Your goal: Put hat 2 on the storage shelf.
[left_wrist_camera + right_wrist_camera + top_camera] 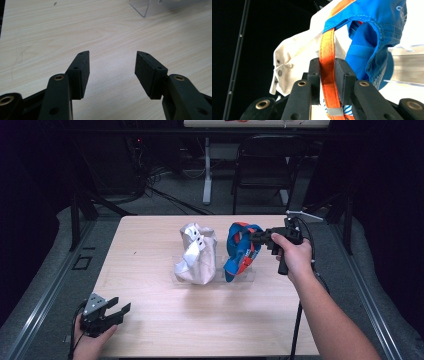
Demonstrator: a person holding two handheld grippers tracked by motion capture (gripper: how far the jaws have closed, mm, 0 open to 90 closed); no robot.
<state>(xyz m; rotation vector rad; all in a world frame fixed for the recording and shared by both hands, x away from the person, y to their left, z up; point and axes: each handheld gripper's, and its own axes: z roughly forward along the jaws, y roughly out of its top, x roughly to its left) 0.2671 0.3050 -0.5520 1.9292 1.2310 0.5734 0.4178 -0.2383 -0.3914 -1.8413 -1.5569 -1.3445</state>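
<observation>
A blue cap with an orange strap (241, 251) stands on a clear acrylic stand (248, 276) at the table's middle right. Beside it on the left sits a white cap (196, 253). My right gripper (256, 238) reaches the blue cap from the right and is shut on its orange strap (327, 72), which runs up between the two pads. Behind the strap I see the blue cap's fabric (372, 32) and the white cap (294, 62). My left gripper (119, 307) rests open near the table's front left corner, with bare wood between its pads (85, 72).
The light wooden table (165, 325) has free room in front and to the left. A corner of the clear stand (147, 8) shows ahead of the left gripper. A black chair (265, 165) and a white post (207, 170) stand beyond the far edge.
</observation>
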